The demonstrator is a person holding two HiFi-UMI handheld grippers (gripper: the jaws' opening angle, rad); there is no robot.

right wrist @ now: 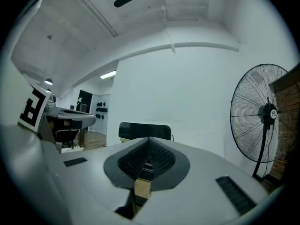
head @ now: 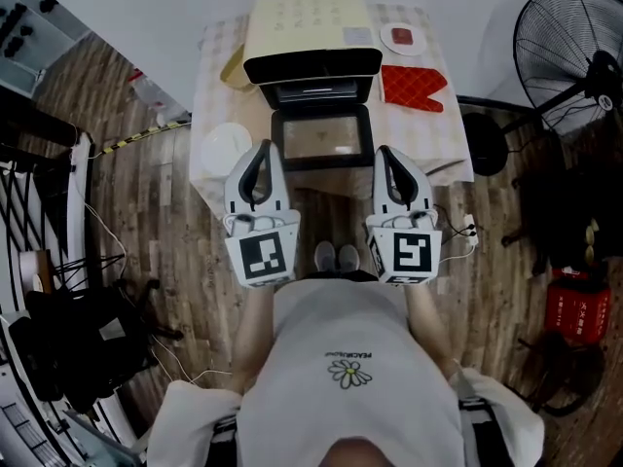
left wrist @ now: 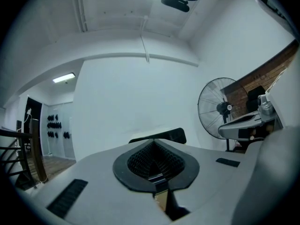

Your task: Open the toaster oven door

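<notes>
A cream toaster oven (head: 311, 29) stands on a small clothed table (head: 443, 139). Its glass door (head: 322, 136) hangs open, folded down flat toward me, with the dark cavity (head: 316, 91) showing behind it. My left gripper (head: 260, 157) is shut and empty, its tips just left of the door's near corner. My right gripper (head: 386, 157) is also shut and empty, just right of the door. Both gripper views look level over the closed jaws at a white wall, with the oven's dark top edge (left wrist: 159, 136) (right wrist: 144, 131) peeking above them.
A red oven mitt (head: 413, 87) and a small round dish (head: 401, 38) lie right of the oven. A white plate (head: 226, 147) sits at the table's left. A black standing fan (head: 569, 42) is at the right. My feet (head: 337, 256) stand on the wooden floor below.
</notes>
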